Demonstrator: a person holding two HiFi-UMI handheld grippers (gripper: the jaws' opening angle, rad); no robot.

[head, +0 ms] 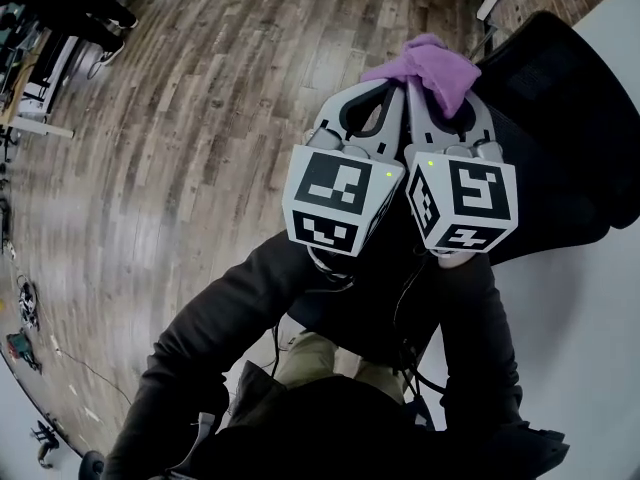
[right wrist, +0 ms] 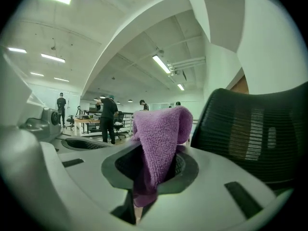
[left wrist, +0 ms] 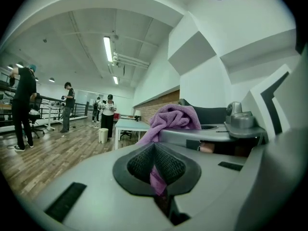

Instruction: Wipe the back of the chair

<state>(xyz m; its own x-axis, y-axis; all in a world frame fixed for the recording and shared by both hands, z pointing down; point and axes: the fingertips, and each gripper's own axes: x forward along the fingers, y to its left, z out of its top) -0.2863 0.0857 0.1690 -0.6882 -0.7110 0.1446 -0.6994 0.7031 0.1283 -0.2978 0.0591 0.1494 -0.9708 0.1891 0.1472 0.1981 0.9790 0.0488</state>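
The left gripper (left wrist: pixel 156 174) is pinching a thin strip of the purple cloth (right wrist: pixel 161 134) between jaws that are pressing together. The right gripper (right wrist: pixel 149 177), touching it side by side, is clamping down on the cloth's bulk, which is bunching up over its tips and covering them in the head view. Black-and-white square patterns are showing on both marker cubes (head: pixel 340 200). The black mesh chair back (right wrist: pixel 255 138) is standing just beside the right gripper, running out of frame. Dark sleeves (head: pixel 230 318) are reaching up from below. Across the wooden floor (head: pixel 200 118), a white table (left wrist: pixel 130 125) and small, distant people (left wrist: pixel 108 114) are showing.
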